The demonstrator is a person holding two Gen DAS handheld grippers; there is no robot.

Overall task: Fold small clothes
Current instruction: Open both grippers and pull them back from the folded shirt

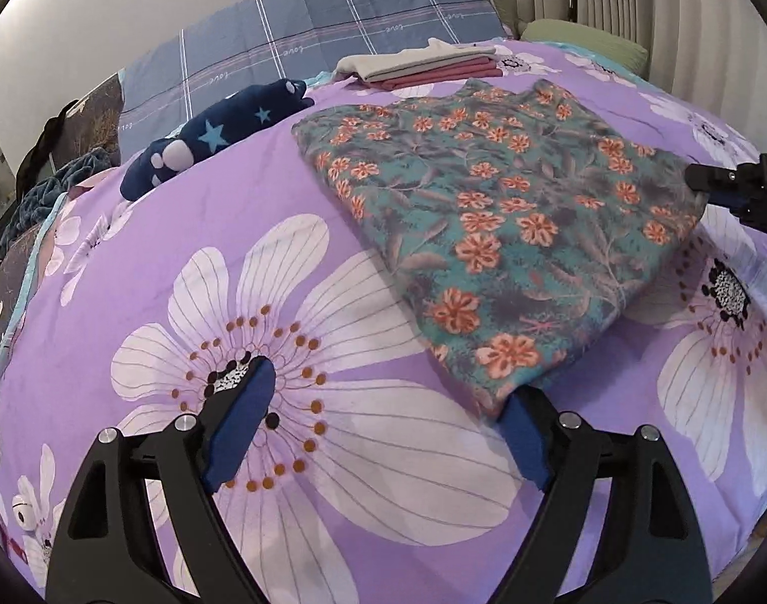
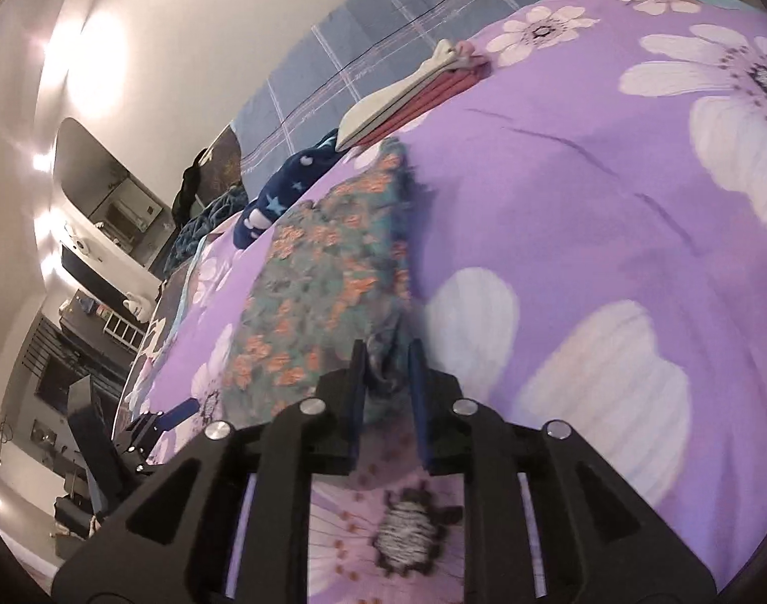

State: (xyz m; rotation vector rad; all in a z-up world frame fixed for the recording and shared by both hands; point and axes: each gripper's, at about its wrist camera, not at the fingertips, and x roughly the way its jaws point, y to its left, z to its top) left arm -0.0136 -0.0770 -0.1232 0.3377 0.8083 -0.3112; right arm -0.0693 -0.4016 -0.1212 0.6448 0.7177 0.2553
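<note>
Teal floral garment (image 1: 489,231) folded, corner touching left claw (image 1: 383,418), spread wide

Left gripper (image 1: 383,402) spread wide, apparently touching folded floral garment (image 1: 504,221)

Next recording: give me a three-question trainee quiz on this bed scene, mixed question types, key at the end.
1. True or false: the left gripper is clamped on the floral garment.
2. What lies beyond the floral garment, near the blue plaid pillow? A) folded pile of clothes B) shoes C) a book
3. Fill in: the right gripper's jaws straddle the garment's ____.

Key:
1. False; its jaws stand wide open at the garment's near corner.
2. A, the folded pile of clothes.
3. Edge.
</note>
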